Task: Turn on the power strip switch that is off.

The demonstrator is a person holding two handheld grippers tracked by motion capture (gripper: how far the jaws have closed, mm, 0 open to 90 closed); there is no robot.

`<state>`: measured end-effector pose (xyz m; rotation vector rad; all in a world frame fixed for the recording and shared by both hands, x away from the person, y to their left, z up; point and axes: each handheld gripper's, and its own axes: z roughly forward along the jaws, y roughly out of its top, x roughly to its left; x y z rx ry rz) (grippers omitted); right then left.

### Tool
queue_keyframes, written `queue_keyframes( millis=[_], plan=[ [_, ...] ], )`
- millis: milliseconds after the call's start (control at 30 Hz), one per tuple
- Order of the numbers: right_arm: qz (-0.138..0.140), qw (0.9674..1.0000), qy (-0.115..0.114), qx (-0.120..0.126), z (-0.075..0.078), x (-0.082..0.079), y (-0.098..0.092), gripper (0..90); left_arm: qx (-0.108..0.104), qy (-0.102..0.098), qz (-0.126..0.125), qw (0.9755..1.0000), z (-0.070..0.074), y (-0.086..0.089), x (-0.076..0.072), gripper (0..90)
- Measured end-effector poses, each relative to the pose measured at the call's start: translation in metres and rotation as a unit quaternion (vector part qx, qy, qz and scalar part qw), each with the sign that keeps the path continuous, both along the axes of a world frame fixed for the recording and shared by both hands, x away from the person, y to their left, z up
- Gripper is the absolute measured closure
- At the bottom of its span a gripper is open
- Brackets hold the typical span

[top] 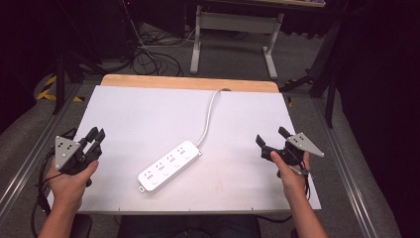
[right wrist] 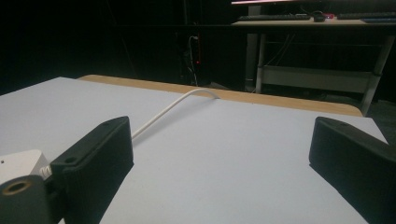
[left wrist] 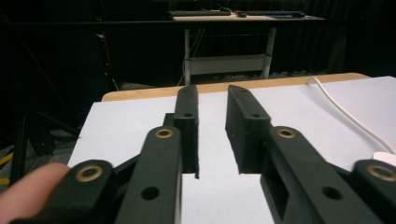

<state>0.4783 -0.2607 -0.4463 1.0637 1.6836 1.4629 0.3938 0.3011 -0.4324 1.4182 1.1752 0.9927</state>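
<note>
A white power strip (top: 170, 165) lies slantwise on the white table top (top: 143, 114), its white cable (top: 208, 117) running to the far edge. My left gripper (top: 96, 133) is held at the table's left edge, well left of the strip. In the left gripper view its jaws (left wrist: 212, 91) stand a narrow gap apart with nothing between them, and the strip's end (left wrist: 385, 157) peeks in at right. My right gripper (top: 271, 135) is held near the right edge, jaws wide apart (right wrist: 219, 126) and empty. The strip's corner (right wrist: 18, 163) and cable (right wrist: 163, 109) lie to its left.
A wooden strip (top: 188, 82) borders the table's far edge. Beyond it stand a desk frame (top: 233, 22) and loose cables on the floor (top: 148, 59). Metal rails (top: 346, 163) run along both sides of the table.
</note>
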Motion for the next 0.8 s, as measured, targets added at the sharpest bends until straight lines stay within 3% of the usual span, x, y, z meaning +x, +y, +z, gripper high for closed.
queue_keyframes(
  millis=[200, 533, 800],
  plan=[
    [0.001, 1.0000, 0.000, 0.000, 0.000, 0.000, 0.000, 7.0, 0.002, 0.000, -0.011, 0.9999, 0.002, 0.000, -0.001, 89.7],
    [0.001, 1.0000, 0.001, 0.001, 0.000, 0.000, 0.000, 7.0, 0.000, 0.010, -0.048, 0.9988, 0.006, -0.005, -0.002, 90.0],
    [0.001, 1.0000, 0.002, 0.003, 0.000, -0.002, -0.001, 7.3, 0.007, 0.017, -0.086, 0.9961, 0.008, -0.012, -0.001, 90.0]
  ],
)
